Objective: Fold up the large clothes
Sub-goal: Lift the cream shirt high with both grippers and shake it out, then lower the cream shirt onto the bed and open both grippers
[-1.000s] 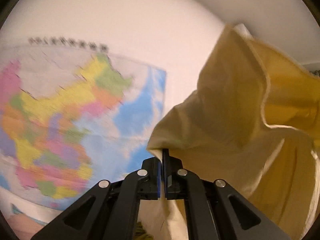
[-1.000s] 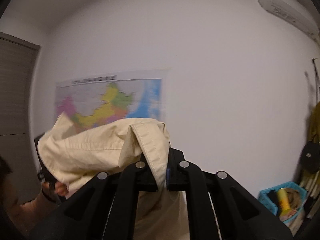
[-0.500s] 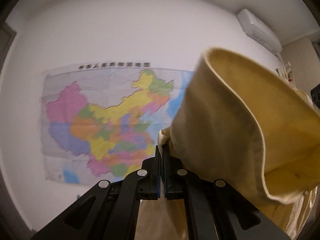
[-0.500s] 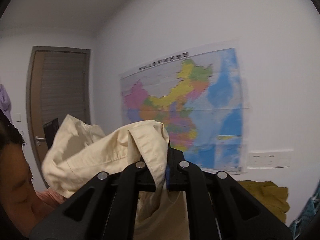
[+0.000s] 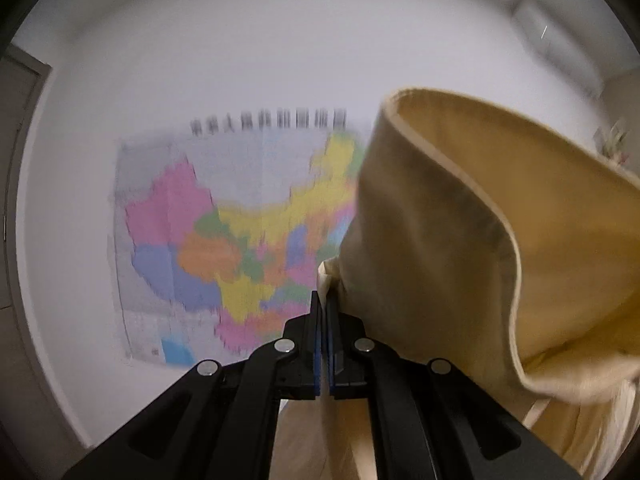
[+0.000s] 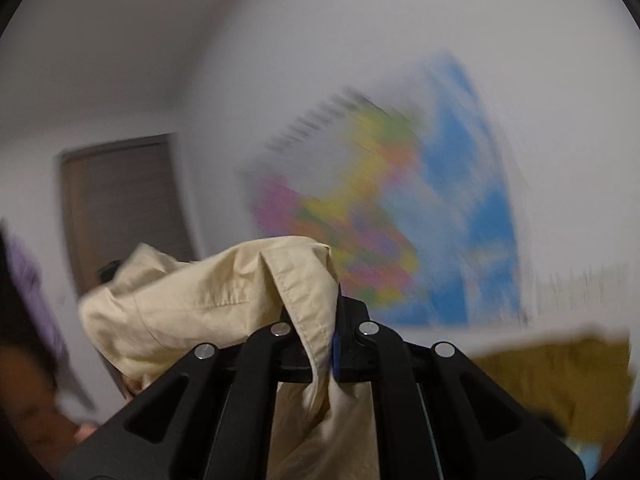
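While the wall map (image 5: 236, 240) is blurring behind, the left gripper (image 5: 323, 344) is pinching the cream garment (image 5: 448, 248) w/ jaws clamped, cloth billowing up to the right. The right gripper (image 6: 324, 344) is gripping a seamed edge, prob. clenched; fabric is draping left over it, near a door (image 6: 124, 208).

The large soft cloth garment (image 5: 460, 248) is pale cream-yellow, plain, with a stitched hem. The black plastic left gripper (image 5: 323, 300) and black plastic right gripper (image 6: 334, 312) carry blue pads and silver screws. The paper wall map (image 5: 224, 240) shows pink, yellow, orange, green, purple and blue patches. The crumpled cloth heap (image 6: 560, 372) at right is mustard-brown. The door (image 6: 120, 208) is dark brown.
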`<state>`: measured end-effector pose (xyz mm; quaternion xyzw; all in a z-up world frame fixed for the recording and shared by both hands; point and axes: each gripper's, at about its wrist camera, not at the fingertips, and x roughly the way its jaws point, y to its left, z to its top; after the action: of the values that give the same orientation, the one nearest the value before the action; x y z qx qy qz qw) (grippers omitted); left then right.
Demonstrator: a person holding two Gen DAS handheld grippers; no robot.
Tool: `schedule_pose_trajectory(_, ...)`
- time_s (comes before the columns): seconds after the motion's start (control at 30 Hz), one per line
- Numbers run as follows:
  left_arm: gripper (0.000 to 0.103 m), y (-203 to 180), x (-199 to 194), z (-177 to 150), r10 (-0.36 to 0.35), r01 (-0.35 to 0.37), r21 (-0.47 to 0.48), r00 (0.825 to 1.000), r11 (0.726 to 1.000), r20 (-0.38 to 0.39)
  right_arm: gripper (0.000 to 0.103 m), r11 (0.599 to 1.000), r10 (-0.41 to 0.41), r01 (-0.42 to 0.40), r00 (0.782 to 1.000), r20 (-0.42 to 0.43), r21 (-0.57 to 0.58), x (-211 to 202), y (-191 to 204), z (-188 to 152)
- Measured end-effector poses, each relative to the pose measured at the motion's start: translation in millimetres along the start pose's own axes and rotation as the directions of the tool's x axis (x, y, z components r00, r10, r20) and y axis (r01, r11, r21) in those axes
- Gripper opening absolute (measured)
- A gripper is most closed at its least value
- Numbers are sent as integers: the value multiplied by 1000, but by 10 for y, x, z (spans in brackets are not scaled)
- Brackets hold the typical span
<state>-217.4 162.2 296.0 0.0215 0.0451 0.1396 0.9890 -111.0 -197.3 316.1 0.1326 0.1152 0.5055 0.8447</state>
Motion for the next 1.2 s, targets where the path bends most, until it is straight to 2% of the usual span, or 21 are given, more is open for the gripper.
schedule_pose_trajectory(0.1,1,-214,920,-342,72,-63,60,986,996,-150,5,974,-93,124,983,-160,190,643,-1026,-336)
schedule_pose_trajectory(0.17,1,-339,1529,-696,105,-83,95,959,992,-263,6,932,-130,204,960,-249,299,1033,-1729,-687)
schedule_pose_trajectory(0.23,1,-485,2162,-1191,112,-66,125,907,990,-406,6,897,-176,292,925,-338,332,1359,-2228,-1006)
schedule_pose_trajectory(0.27,1,-537,2514,-1506,128,-67,140,864,988,-487,7,871,-215,359,892,-399,334,1529,-2475,-1186)
schedule_pose_trajectory(0.33,1,-564,2893,-1880,154,-70,168,809,983,-567,9,838,-227,427,839,-494,340,1811,-2846,-1500)
schedule_pose_trajectory(0.4,1,-491,3176,-2182,145,-65,148,758,987,-636,16,793,-333,544,765,-552,275,1987,-3142,-1727)
schedule_pose_trajectory(0.47,3,-402,3290,-2341,162,-78,154,720,985,-675,35,773,-369,585,731,-574,247,2027,-3250,-1793)
schedule_pose_trajectory(0.57,11,-223,3229,-2354,120,-51,120,720,991,-684,60,758,-475,640,673,-567,126,1958,-3163,-1695)
schedule_pose_trajectory(0.6,25,-125,3155,-2321,85,-33,89,726,995,-682,60,767,-519,640,656,-547,39,1932,-3036,-1628)
schedule_pose_trajectory(0.67,45,28,3055,-2235,22,13,47,734,999,-679,61,784,-574,611,647,-502,-109,1865,-2714,-1520)
schedule_pose_trajectory(0.73,51,88,2939,-2148,-12,56,45,748,997,-664,65,801,-588,557,666,-458,-219,1839,-2366,-1474)
schedule_pose_trajectory(0.8,59,116,2850,-2154,-84,133,19,725,991,-684,71,792,-607,476,673,-421,-381,1999,-2089,-1514)
schedule_pose_trajectory(0.9,65,11,2646,-2200,-197,264,-8,699,964,-688,80,730,-652,394,645,-398,-558,2320,-1812,-1688)
schedule_pose_trajectory(0.93,69,-51,2584,-2230,-212,296,4,692,955,-690,80,713,-662,363,629,-407,-599,2429,-1750,-1785)
schedule_pose_trajectory(0.97,72,-130,2511,-2280,-185,299,48,699,953,-691,79,696,-677,348,610,-412,-629,2553,-1751,-1856)
schedule_pose_trajectory(1.0,72,-174,2487,-2309,-152,292,89,706,952,-691,77,676,-693,333,590,-414,-658,2669,-1769,-1910)
schedule_pose_trajectory(1.03,72,-217,2461,-2366,-124,294,129,705,947,-698,66,666,-702,328,580,-413,-670,2763,-1797,-1930)
schedule_pose_trajectory(1.07,72,-242,2440,-2424,-119,306,140,692,942,-713,44,678,-694,313,572,-438,-665,2876,-1858,-1933)
schedule_pose_trajectory(1.13,67,-240,2437,-2512,-103,314,158,674,936,-731,19,774,-615,310,576,-539,-552,2990,-2078,-1792)
schedule_pose_trajectory(1.17,47,-203,2456,-2542,-87,304,168,673,938,-734,13,807,-581,330,590,-561,-489,3020,-2187,-1687)
schedule_pose_trajectory(1.2,26,-140,2491,-2577,-84,299,157,659,941,-748,12,855,-518,358,634,-575,-375,3002,-2353,-1480)
